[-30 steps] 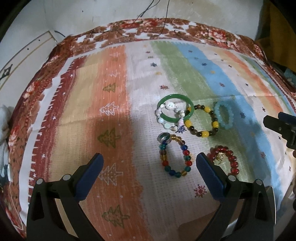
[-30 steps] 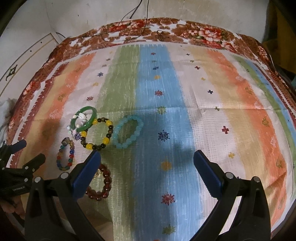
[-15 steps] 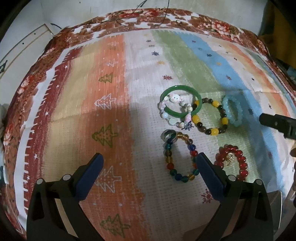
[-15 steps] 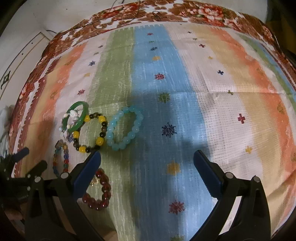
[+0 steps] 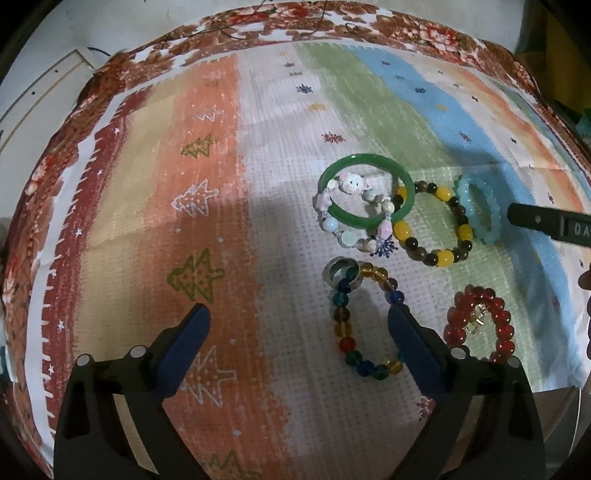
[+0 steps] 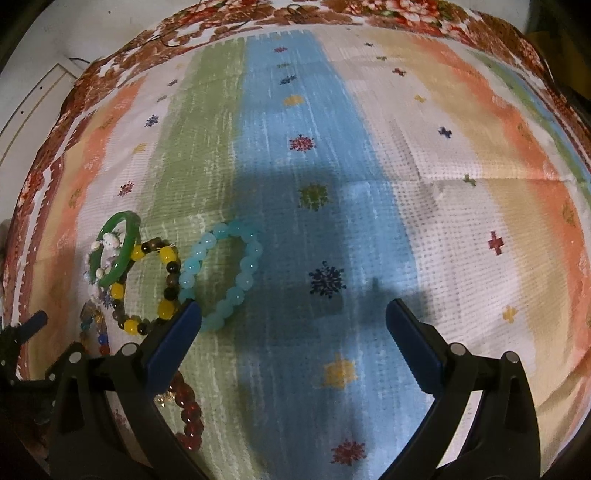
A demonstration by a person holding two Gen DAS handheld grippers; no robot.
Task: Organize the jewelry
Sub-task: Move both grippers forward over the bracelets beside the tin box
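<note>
Several bracelets lie together on a striped cloth. A green bangle overlaps a pale charm bracelet. Beside them lie a yellow-and-brown bead bracelet, a light blue bead bracelet, a multicoloured bead bracelet with a metal ring, and a red bead bracelet. My left gripper is open, its right finger over the multicoloured bracelet. My right gripper is open, its left fingertip at the light blue bracelet.
The cloth covers a table with a floral border at the far edge. The right gripper's finger reaches in at the right of the left wrist view. A thin cable lies at the back edge.
Both grippers have moved forward and lower toward the bracelets. The bracelets have not moved. Both jaws stay open.
</note>
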